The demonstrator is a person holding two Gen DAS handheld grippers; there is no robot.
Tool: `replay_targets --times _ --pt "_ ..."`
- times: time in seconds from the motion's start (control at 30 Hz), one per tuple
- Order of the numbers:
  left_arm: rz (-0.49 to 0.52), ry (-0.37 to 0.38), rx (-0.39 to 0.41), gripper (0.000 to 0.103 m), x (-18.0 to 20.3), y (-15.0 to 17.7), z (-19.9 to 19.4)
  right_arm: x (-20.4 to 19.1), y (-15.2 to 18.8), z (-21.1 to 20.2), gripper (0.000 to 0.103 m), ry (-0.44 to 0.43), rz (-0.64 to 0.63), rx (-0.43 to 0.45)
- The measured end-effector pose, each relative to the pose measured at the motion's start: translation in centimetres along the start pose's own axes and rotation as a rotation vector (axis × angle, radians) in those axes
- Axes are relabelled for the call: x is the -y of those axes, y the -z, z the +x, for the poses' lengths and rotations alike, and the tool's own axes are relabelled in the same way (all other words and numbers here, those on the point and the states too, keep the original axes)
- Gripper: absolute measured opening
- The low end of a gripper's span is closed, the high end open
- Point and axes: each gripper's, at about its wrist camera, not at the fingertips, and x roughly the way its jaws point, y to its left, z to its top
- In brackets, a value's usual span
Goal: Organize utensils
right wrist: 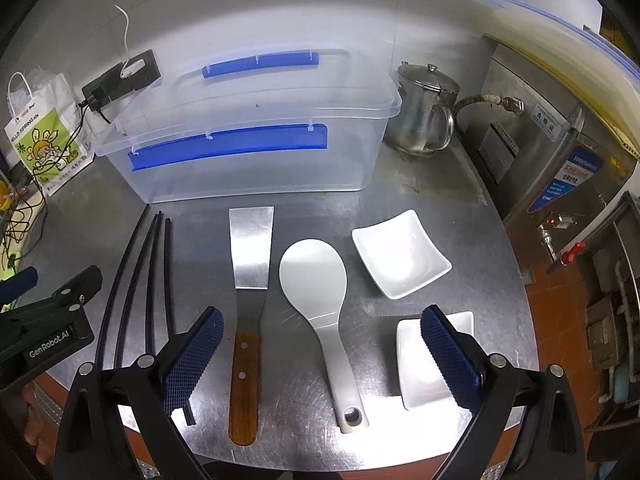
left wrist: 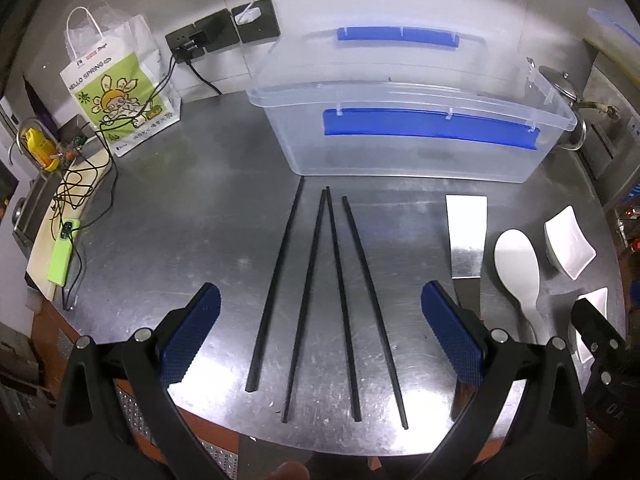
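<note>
My left gripper (left wrist: 320, 328) hangs over the scratched round stainless-steel surface (left wrist: 192, 216) with its blue-padded fingers (left wrist: 192, 340) spread wide and nothing between them. The four long black chopsticks (left wrist: 320, 300) lie flat on the surface, reaching forward between and beyond my fingertips, fanned so that their far tips nearly meet just short of the clear plastic storage box with blue clip handles (left wrist: 408, 136). None of them touches a finger pad.

My right gripper (right wrist: 322, 356) is likewise wide open and holds nothing. Between its fingers lie the flat steel spatula with a wooden handle (right wrist: 248, 312) and, just beside it, the white plastic rice paddle (right wrist: 320, 300), both with handles towards me and heads towards the box. My right finger (right wrist: 450, 360) covers part of the near small square white ceramic dish (right wrist: 424, 380); a second white square dish (right wrist: 400, 254) sits further out, beside the paddle's head.

The near ends of some chopsticks are hidden behind my right gripper's left finger in the right wrist view. In the left wrist view the spatula's handle is hidden behind my finger and the near dish is mostly blocked by the other gripper. The box's inside is hazy through its walls, and I cannot tell what, if anything, it holds.
</note>
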Motion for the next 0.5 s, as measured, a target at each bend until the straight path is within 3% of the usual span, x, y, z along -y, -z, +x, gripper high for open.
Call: replay_targets --times 0.5 --pt "0.044 -0.002 0.012 0.097 0.77 -0.5 -0.29 0.04 -0.23 0.17 0.098 -0.011 0.005 -0.003"
